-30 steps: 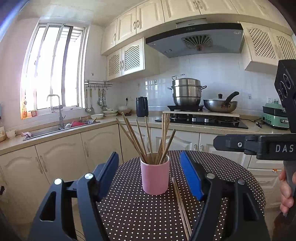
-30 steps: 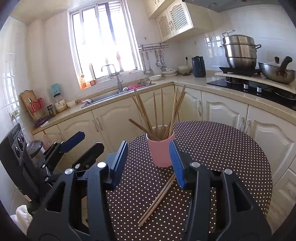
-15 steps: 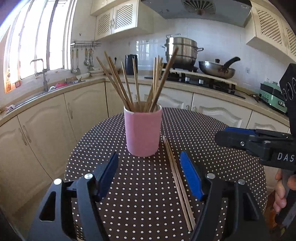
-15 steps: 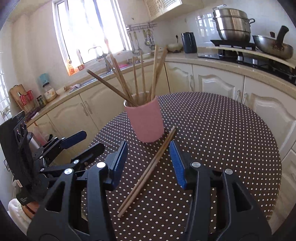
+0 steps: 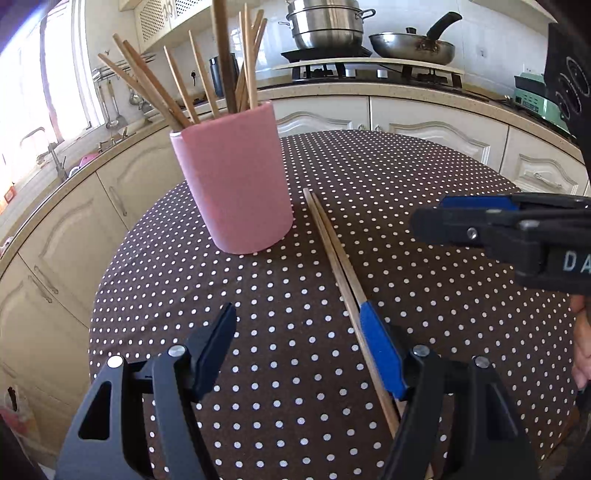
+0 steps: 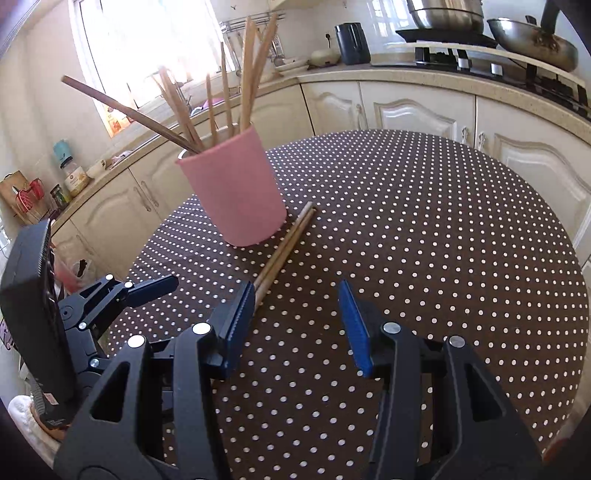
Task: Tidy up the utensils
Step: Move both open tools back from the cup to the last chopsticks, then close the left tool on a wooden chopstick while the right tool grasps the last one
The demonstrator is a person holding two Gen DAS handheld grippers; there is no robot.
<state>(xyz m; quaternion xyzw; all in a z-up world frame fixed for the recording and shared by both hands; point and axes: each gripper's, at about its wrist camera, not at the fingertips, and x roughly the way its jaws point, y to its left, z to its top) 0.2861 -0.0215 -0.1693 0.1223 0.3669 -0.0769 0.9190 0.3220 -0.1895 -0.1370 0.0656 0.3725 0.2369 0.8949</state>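
A pink cup (image 5: 232, 177) (image 6: 236, 188) holding several wooden chopsticks stands on a round table with a brown dotted cloth (image 5: 424, 173) (image 6: 424, 206). A loose pair of chopsticks (image 5: 332, 247) (image 6: 288, 243) lies on the cloth just right of the cup. My left gripper (image 5: 295, 321) hovers open and empty over the cloth; the loose pair runs under its right finger. My right gripper (image 6: 295, 295) is also open and empty, with the pair's near end hidden behind its left finger. Each gripper shows in the other's view: right gripper (image 5: 432, 218), left gripper (image 6: 162, 286).
Cream cabinets and a counter curve behind the table. A sink (image 5: 55, 155) sits under the window, and a stove with a steel pot (image 5: 325, 26) and a pan (image 5: 410, 46) is at the back. A hand (image 5: 581, 350) holds the right gripper's grip.
Both grippers have come down towards the table and tipped downward. The cup and the loose pair now look larger and closer. The jaw openings look unchanged.
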